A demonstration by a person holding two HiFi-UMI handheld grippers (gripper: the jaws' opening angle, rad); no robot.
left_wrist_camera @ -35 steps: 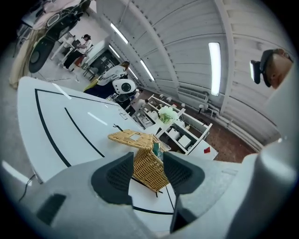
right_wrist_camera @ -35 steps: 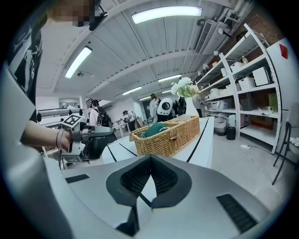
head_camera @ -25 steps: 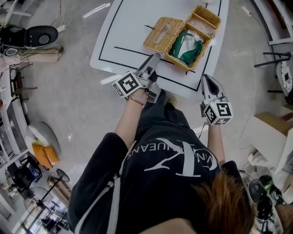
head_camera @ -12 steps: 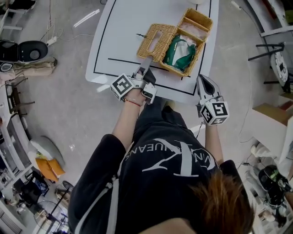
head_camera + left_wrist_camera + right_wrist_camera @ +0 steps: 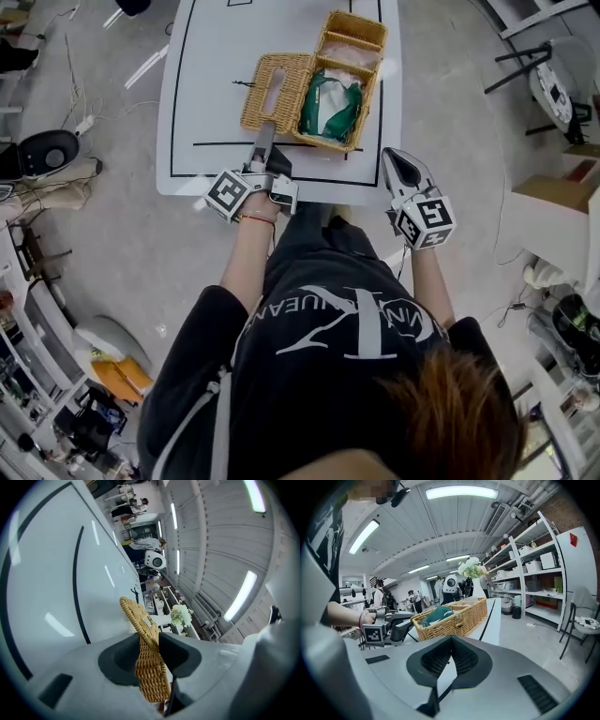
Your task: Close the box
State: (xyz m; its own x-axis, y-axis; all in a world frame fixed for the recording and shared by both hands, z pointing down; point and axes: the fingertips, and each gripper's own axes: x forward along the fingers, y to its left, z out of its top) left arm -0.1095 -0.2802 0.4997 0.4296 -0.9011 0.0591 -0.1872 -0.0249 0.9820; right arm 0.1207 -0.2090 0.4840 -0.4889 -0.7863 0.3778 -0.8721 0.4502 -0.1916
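Wicker box (image 5: pixel 354 19) stands open near the front edge of the white desk (image 5: pixel 211 84), with a green cloth (image 5: pixel 330 101) inside it. Its lid (image 5: pixel 275 92) is swung out to the left side. The left claw (image 5: pixel 150 641) has just been closing and now grasps the lid's near edge between its pads. The right claw (image 5: pixel 451 641) hangs by the desk's front right corner, clenched on nothing, apart from the box.
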